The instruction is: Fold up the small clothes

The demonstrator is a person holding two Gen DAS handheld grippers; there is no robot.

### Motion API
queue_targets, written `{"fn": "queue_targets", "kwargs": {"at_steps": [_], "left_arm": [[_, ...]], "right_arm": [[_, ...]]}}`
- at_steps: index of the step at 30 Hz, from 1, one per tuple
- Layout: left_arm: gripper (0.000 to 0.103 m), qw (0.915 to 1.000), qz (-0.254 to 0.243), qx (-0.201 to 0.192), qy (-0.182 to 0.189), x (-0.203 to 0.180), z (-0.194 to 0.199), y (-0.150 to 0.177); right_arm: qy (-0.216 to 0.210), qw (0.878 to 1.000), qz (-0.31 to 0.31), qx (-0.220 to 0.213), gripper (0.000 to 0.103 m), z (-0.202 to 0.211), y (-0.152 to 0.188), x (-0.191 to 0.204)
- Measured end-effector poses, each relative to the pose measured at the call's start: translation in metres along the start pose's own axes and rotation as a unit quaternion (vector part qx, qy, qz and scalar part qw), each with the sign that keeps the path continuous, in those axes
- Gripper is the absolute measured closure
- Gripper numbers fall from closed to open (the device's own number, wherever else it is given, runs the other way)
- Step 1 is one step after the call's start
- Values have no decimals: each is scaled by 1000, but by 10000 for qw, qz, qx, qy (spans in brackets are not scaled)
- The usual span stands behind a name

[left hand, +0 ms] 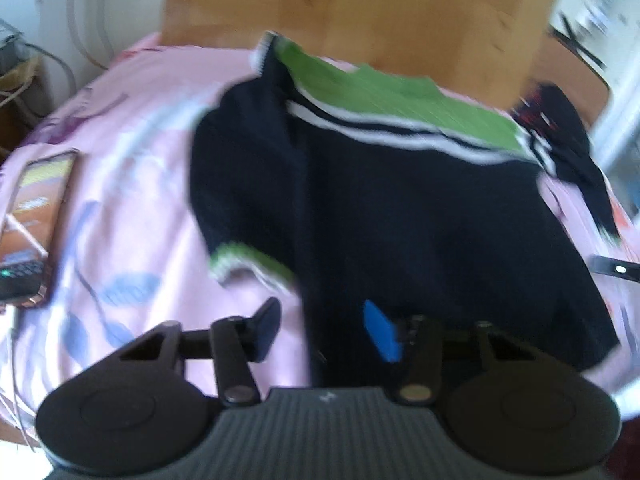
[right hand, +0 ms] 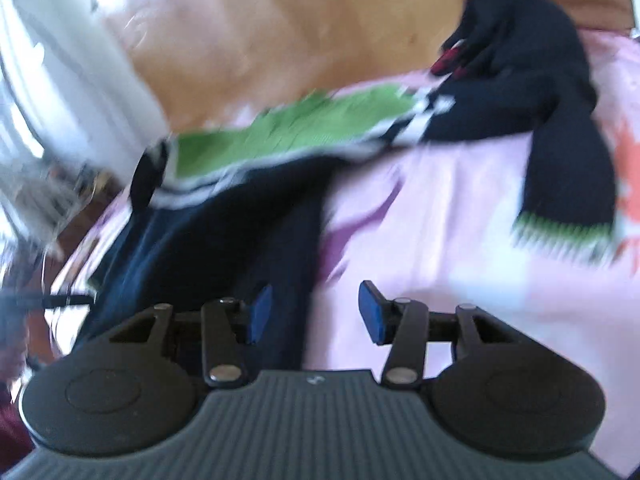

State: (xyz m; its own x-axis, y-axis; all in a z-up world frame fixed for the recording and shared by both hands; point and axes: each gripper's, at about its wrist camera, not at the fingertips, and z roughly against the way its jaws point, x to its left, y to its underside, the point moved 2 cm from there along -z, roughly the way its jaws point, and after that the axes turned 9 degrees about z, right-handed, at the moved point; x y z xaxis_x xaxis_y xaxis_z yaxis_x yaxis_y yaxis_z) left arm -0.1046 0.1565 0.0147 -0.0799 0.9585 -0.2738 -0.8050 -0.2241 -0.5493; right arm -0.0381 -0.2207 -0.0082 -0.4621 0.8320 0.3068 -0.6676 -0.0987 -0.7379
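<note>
A small dark navy sweater [left hand: 400,216] with a green top band and white stripes lies on a pink sheet [left hand: 132,184]. One sleeve with a green cuff [left hand: 248,260] is folded in over its left side. The other sleeve [right hand: 568,168] lies stretched out to the right, its green cuff [right hand: 564,236] on the sheet. My left gripper [left hand: 324,328] is open, low over the sweater's near left edge. My right gripper [right hand: 316,312] is open, over the sweater's [right hand: 208,240] near right edge. Both views are blurred.
A phone [left hand: 32,224] lies on the sheet at the left. A wooden headboard [left hand: 352,12] stands behind the bed. A dark bundle with red marks [right hand: 520,40] lies at the far right. A thin black object [left hand: 616,268] shows at the right edge.
</note>
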Motion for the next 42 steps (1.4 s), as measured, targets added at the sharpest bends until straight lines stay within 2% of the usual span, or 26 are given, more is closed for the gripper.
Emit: {"fn": "queue_targets", "kwargs": {"at_steps": [2, 3, 4, 5, 6, 10, 13, 15, 17, 19, 20, 23, 25, 28, 32, 36, 40, 42], "left_arm": [[66, 9997, -242, 81, -43, -9, -3, 10], [68, 9992, -368, 11, -148, -13, -4, 15], [78, 9985, -477, -103, -259, -16, -3, 19], [88, 9979, -540, -170, -329, -18, -2, 20], [92, 9979, -539, -193, -318, -18, 0, 20], [92, 9987, -405, -262, -144, -10, 12, 20], [89, 9989, -396, -208, -130, -6, 11, 21], [85, 9990, -353, -175, -198, -1, 6, 17], [76, 9992, -283, -230, -181, 5, 9, 14], [67, 9986, -240, -423, -185, 11, 18, 12], [63, 9981, -207, -542, -190, 15, 23, 11], [60, 9961, -6, -854, -207, 27, 39, 9], [60, 9943, 203, -1025, -196, 38, 47, 8], [60, 9912, 482, -1221, -174, 52, 55, 10], [60, 9867, 802, -1413, -83, 71, 63, 10], [58, 9833, 984, -1532, -25, 85, 65, 6], [56, 9816, 1110, -1553, -38, 96, 62, 0], [55, 9807, 1206, -1536, -61, 104, 59, -3]], "right_arm": [[-75, 9998, 185, 9, 61, -3, 13, 15], [44, 9992, 377, -81, 78, -4, 20, 25], [240, 9980, 571, -130, 91, -5, 24, 33], [359, 9973, 631, -145, 92, -5, 25, 34], [348, 9979, 509, -198, 93, 1, 25, 34], [567, 9946, 529, -690, 94, 58, 23, 25], [429, 9964, 424, -597, 94, 86, 37, 14], [353, 9982, 455, -162, 95, 83, 52, 17], [559, 9959, 695, 141, 93, 72, 57, 23], [881, 9933, 745, 9, 92, 71, 48, 22], [891, 9937, 658, -168, 92, 73, 40, 19], [568, 9950, 561, -605, 91, 67, 10, 24], [237, 9945, 746, -695, 91, 51, -11, 43], [-532, 9915, 1014, -620, 90, 5, -44, 78], [-1280, 9797, 1478, -454, 82, -70, -77, 141], [-1398, 9742, 1748, -303, 65, -147, -105, 188], [-1531, 9725, 1755, 77, 61, -210, -118, 220], [-1394, 9726, 1842, 244, 59, -234, -119, 241]]}}
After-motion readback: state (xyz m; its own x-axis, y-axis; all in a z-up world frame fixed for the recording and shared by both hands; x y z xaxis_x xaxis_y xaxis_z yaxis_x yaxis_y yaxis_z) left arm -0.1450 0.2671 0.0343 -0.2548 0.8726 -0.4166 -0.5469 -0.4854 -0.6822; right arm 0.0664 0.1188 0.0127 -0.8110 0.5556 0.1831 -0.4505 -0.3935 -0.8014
